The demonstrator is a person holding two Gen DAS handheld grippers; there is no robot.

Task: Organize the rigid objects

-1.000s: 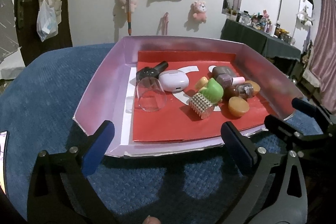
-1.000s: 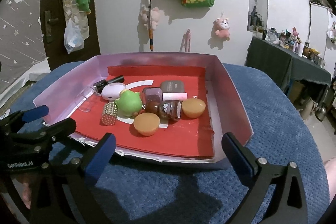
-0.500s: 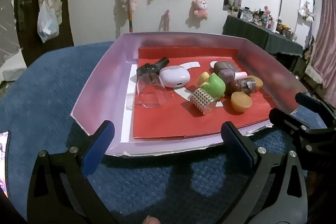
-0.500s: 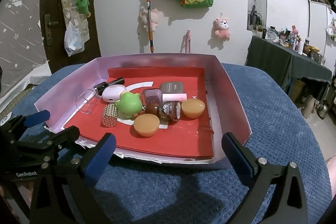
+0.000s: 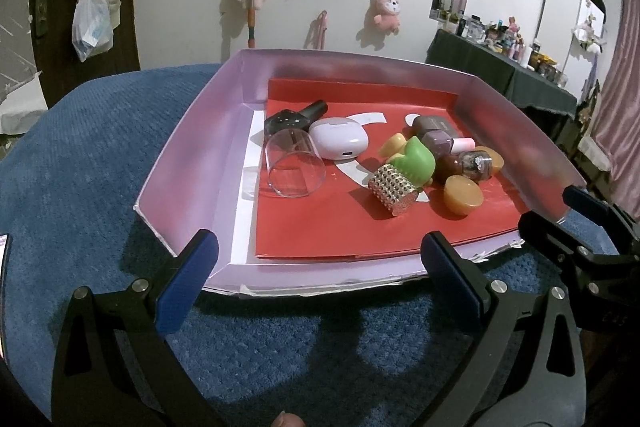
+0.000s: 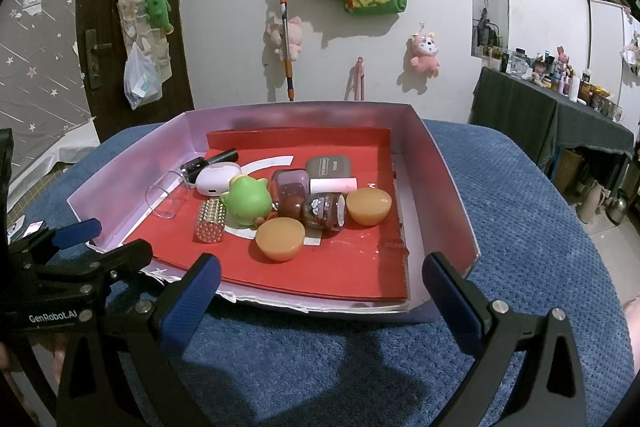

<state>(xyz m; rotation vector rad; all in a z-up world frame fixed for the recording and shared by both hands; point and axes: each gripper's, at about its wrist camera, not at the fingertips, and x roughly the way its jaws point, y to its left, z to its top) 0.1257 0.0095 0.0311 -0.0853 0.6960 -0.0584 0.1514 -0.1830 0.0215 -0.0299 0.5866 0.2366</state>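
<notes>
Both pairs of tongs hang just short of the near edge of the tray [image 5: 188, 163], the left tongs [image 5: 316, 281] and the right tongs [image 6: 320, 291] each spread wide with nothing between their blue pads. They sit side by side over the blue cover of the bench [image 6: 520, 211], probably held back so that both cameras take in the whole tray.

All the small things lie inside the tray, on its red sheet [image 5: 328, 227], ahead of the tongs. Straight ahead of the left tongs a clear glass [image 5: 294, 169] lies on its side, with a white earbud case [image 5: 340, 138] and a dark bottle [image 5: 296, 117] just beyond it. Ahead of the right tongs a green frog toy [image 6: 246, 201], a studded cylinder [image 6: 211, 221], two orange bowls [image 6: 280, 239], a brown jar [image 6: 324, 209] and a grey case [image 6: 329, 167] huddle in a loose heap, several touching.

That heap fits things gathered into the tray, or things waiting to be set apart.
</notes>
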